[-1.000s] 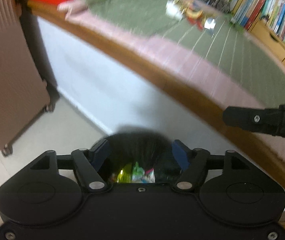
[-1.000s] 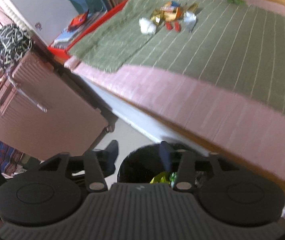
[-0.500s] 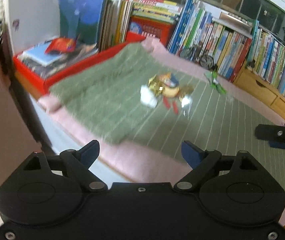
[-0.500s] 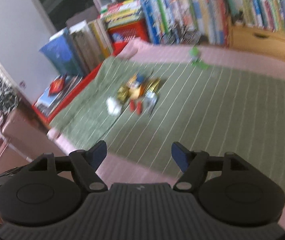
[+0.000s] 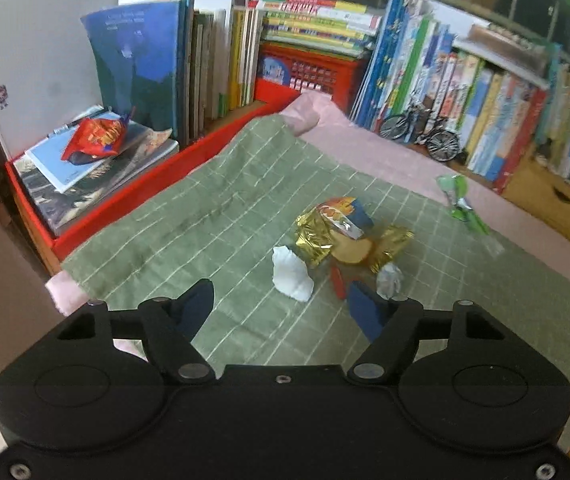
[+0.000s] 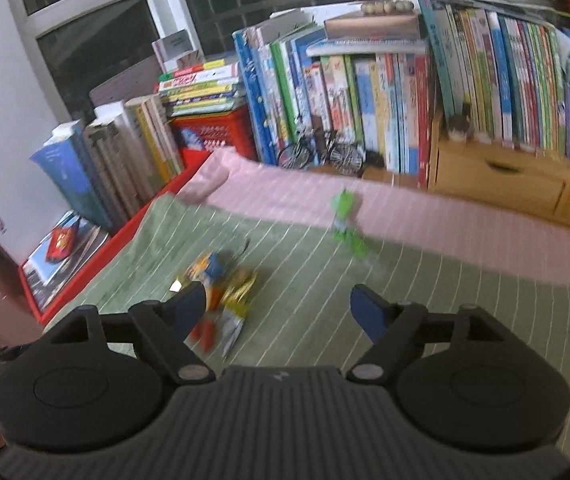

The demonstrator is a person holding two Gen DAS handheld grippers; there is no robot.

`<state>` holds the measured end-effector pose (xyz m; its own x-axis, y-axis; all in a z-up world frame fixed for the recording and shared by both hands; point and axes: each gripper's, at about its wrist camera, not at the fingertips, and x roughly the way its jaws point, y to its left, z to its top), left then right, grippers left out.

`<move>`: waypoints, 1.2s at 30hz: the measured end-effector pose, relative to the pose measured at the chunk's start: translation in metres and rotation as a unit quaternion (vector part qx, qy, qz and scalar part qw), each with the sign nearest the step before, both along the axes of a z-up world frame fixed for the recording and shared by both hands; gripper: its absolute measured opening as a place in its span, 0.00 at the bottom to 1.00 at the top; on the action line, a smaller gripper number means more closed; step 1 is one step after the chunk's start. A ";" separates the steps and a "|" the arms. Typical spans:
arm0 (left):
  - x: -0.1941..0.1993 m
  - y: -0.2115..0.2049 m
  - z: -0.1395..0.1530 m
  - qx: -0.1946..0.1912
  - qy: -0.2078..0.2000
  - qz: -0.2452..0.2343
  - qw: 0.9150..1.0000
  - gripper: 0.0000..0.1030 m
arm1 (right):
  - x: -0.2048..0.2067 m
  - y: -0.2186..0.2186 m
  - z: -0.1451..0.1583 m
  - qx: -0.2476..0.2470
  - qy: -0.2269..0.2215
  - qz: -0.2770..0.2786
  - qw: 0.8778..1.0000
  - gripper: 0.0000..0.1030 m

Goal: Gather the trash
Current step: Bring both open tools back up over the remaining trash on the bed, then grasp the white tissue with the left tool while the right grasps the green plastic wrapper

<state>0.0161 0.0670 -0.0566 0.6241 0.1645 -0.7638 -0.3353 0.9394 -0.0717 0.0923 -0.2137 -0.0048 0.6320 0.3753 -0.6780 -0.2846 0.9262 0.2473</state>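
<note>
Bookshelves back the bed, where wrappers (image 5: 345, 236) and a white tissue (image 5: 291, 274) cluster mid-frame on the green blanket (image 5: 205, 216), so I aim my left gripper (image 5: 281, 304) and right gripper (image 6: 279, 308), fingers apart and empty, toward them.

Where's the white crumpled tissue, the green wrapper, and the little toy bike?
white crumpled tissue (image 5: 291, 275), left wrist view, middle of the wad.
green wrapper (image 5: 461, 202), left wrist view, its twisted middle.
toy bicycle (image 5: 441, 146), left wrist view, on its right-hand wheel, by the books.
</note>
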 end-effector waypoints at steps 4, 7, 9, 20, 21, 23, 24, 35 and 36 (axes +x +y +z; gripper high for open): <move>0.031 0.006 -0.023 -0.037 0.022 0.023 0.999 0.69 | 0.045 0.000 -0.008 -0.012 -0.002 0.004 1.000 0.85; 0.049 0.010 -0.043 -0.049 0.029 0.050 0.997 0.72 | 0.079 0.001 -0.024 -0.022 0.007 0.007 1.000 0.85; 0.057 0.011 -0.057 -0.051 0.030 0.069 0.996 0.73 | 0.100 0.003 -0.039 -0.028 0.018 0.007 0.999 0.85; 0.079 0.005 -0.102 -0.037 0.020 0.108 0.993 0.63 | 0.182 0.023 -0.125 -0.068 0.069 0.023 0.995 0.85; 0.081 0.005 -0.104 -0.036 0.017 0.111 0.993 0.61 | 0.186 0.026 -0.129 -0.073 0.070 0.027 0.995 0.85; 0.085 0.005 -0.108 -0.036 0.018 0.118 0.992 0.59 | 0.195 0.031 -0.139 -0.079 0.077 0.038 0.993 0.85; 0.087 0.005 -0.110 -0.038 0.020 0.120 0.992 0.53 | 0.200 0.034 -0.143 -0.082 0.083 0.044 0.992 0.85; 0.087 0.001 -0.117 -0.063 0.026 0.137 0.988 0.24 | 0.214 0.048 -0.160 -0.092 0.099 0.067 0.989 0.28; 0.086 0.001 -0.114 -0.061 0.025 0.135 0.989 0.24 | 0.212 0.048 -0.158 -0.087 0.099 0.067 0.989 0.24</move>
<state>0.1021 0.0677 -0.1703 0.5302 0.2247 -0.8176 -0.5790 0.8004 -0.1555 0.3039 -0.1661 -0.1631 0.4332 0.3141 -0.8448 -0.3698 0.9167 0.1512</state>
